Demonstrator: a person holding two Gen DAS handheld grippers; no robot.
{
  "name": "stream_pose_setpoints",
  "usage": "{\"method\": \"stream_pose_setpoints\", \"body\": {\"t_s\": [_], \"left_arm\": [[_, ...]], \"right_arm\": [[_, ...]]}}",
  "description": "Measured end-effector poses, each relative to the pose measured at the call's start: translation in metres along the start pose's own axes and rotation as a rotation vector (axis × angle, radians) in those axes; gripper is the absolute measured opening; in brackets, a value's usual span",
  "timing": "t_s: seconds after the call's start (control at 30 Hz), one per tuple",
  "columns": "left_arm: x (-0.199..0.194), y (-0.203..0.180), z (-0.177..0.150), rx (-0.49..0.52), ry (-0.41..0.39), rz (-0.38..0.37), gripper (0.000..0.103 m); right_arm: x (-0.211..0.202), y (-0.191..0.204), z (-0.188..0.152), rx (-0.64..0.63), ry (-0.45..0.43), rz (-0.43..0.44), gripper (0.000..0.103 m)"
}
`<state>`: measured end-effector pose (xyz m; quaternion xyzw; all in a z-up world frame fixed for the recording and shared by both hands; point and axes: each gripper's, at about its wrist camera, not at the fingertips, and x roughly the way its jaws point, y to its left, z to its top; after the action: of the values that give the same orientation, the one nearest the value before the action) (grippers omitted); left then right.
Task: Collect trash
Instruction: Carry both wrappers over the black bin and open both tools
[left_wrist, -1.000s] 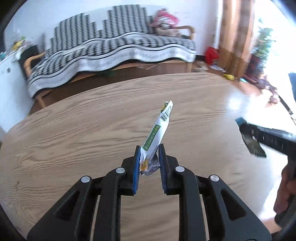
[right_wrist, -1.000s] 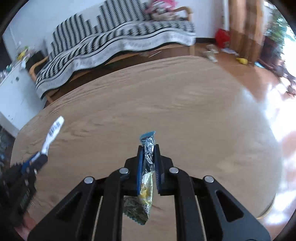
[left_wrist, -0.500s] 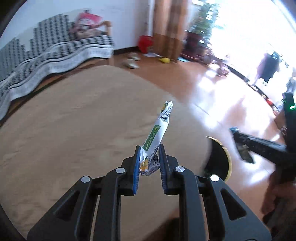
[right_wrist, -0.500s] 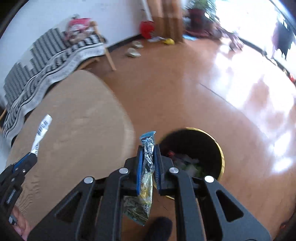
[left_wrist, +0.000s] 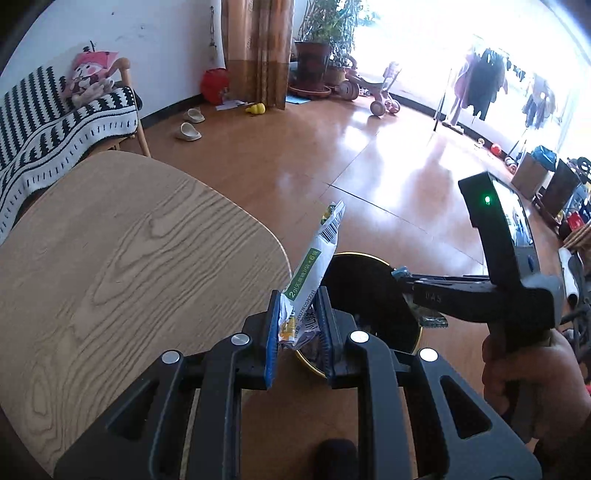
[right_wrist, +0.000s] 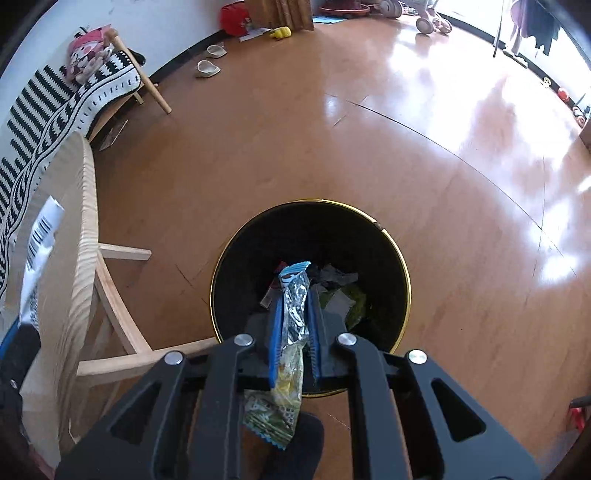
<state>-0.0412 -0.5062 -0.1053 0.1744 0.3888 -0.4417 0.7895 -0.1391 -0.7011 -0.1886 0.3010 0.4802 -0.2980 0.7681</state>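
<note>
My left gripper (left_wrist: 298, 325) is shut on a white and green wrapper (left_wrist: 314, 266) that sticks up and forward, at the table's right edge, beside the bin (left_wrist: 354, 266). My right gripper (right_wrist: 295, 325) is shut on a silver and blue foil wrapper (right_wrist: 293, 314) and hangs directly over the open black bin with a gold rim (right_wrist: 399, 266), which holds several pieces of trash. The right gripper (left_wrist: 402, 277) also shows in the left wrist view, reaching over the bin. The white wrapper (right_wrist: 44, 229) shows at the left of the right wrist view.
A light wooden table (left_wrist: 122, 266) is at my left, its legs (right_wrist: 118, 306) next to the bin. A striped sofa (left_wrist: 55, 122) stands behind it. Slippers (left_wrist: 188, 131), a curtain (left_wrist: 258, 48), plants and a toy tricycle (left_wrist: 373, 92) stand on the wooden floor.
Both grippers have swung right, off the table towards the floor bin. The right gripper now hangs over the bin's opening; the left gripper reaches the table's edge. Both still hold their wrappers.
</note>
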Motion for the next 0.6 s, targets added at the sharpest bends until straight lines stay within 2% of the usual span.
{"method": "stream_pose_setpoints", "body": {"t_s": [0.23, 0.3, 0.33, 0.37, 0.6], "left_arm": [[0.008, -0.003, 0.005, -0.012, 0.005, -0.005, 0.018], [0.009, -0.003, 0.004, -0.013, 0.007, -0.007, 0.018], [0.009, -0.004, 0.005, -0.013, 0.008, -0.007, 0.018], [0.010, -0.005, 0.004, -0.014, 0.010, -0.008, 0.018], [0.021, -0.010, 0.006, -0.031, 0.027, -0.046, 0.018]], "right_arm": [[-0.004, 0.001, 0.002, 0.008, -0.005, 0.004, 0.014], [-0.002, 0.001, 0.001, 0.017, 0.006, 0.007, 0.039], [-0.002, 0.000, 0.002, 0.017, 0.003, 0.006, 0.073], [-0.003, -0.001, 0.002, 0.017, -0.010, 0.001, 0.084], [-0.021, -0.015, 0.006, 0.064, -0.063, -0.013, 0.084]]}}
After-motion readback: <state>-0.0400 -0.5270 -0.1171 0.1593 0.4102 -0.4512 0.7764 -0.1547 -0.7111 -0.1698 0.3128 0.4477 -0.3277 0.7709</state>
